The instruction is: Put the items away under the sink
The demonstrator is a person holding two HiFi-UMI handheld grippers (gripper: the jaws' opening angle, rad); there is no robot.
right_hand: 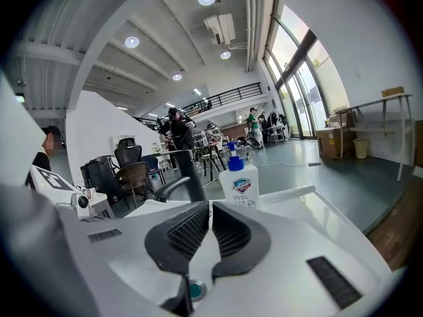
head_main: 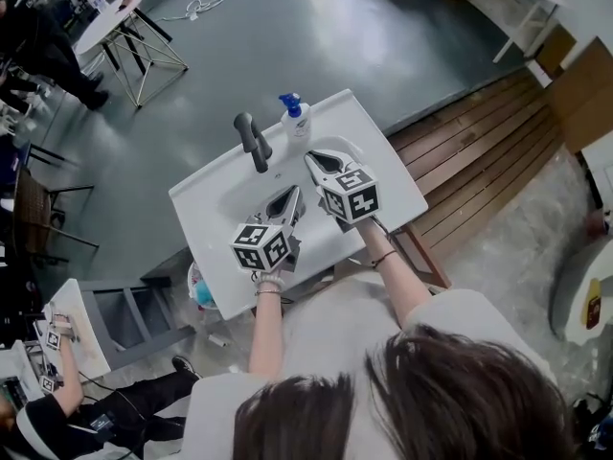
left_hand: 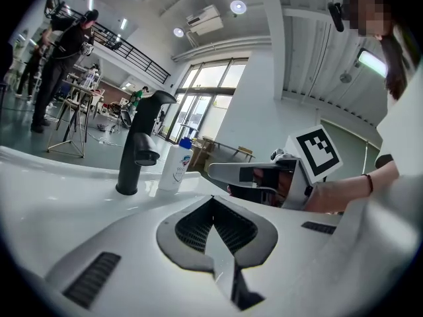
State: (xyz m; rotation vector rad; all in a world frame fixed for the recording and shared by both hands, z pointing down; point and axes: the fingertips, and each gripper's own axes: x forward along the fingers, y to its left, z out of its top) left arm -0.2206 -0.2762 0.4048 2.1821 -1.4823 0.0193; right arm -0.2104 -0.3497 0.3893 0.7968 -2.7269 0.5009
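A white sink carries a black faucet and a white soap bottle with a blue pump at its far rim. Both grippers hover over the basin and hold nothing. My left gripper is shut, its pads meeting at the tips, and it points toward the faucet and the bottle. My right gripper is also shut, facing the bottle with the faucet just left of it. The drain shows below its jaws.
A wooden slat platform lies right of the sink. A folding stand is far left. A grey step stool and a blue item sit beside the sink's lower left. A seated person is at bottom left.
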